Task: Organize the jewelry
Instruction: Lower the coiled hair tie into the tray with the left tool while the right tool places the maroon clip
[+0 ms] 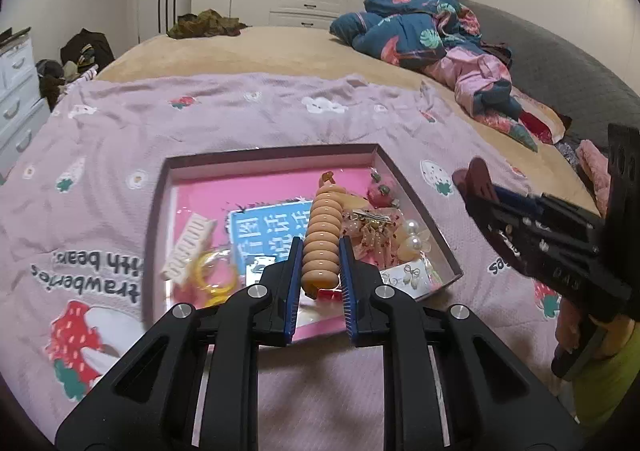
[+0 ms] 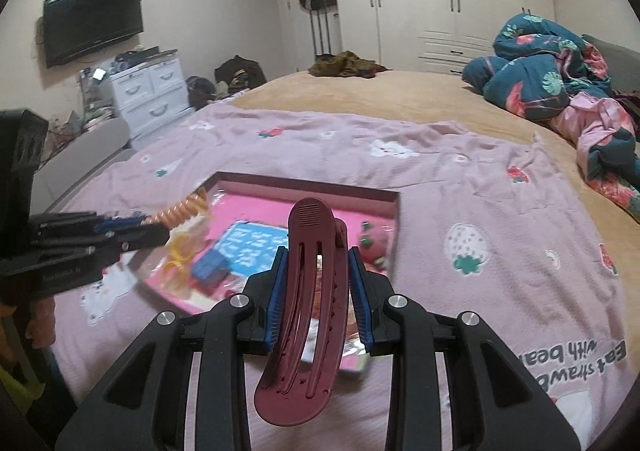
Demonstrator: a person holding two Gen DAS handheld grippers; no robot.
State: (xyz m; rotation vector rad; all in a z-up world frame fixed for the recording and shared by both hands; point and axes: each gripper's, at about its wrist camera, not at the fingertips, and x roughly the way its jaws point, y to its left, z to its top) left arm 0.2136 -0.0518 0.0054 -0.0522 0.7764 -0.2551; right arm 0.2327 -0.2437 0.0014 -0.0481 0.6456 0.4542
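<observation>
The left gripper (image 1: 320,251) is clamping an orange spiral hair tie (image 1: 322,237), its long axis running straight out ahead between the blue pads, far tip pointing toward the back wall of the shallow box (image 1: 276,150). It's hanging just above the box's pink floor. Over on the right, the right gripper (image 2: 318,275) is squeezing a maroon hair clip (image 2: 310,283) by its sides, long axis lying forward along the fingers, rounded end rising past them. Both grippers are tilting downward over the box on the pink strawberry blanket (image 1: 248,111).

We see peach ribbed spiral plastic hair tie (image 1: 321,236) | maroon slotted plastic hair clip (image 2: 310,283) | pink-lined shallow cardboard box (image 1: 256,159) | lilac strawberry-print quilted blanket (image 1: 224,111)
</observation>
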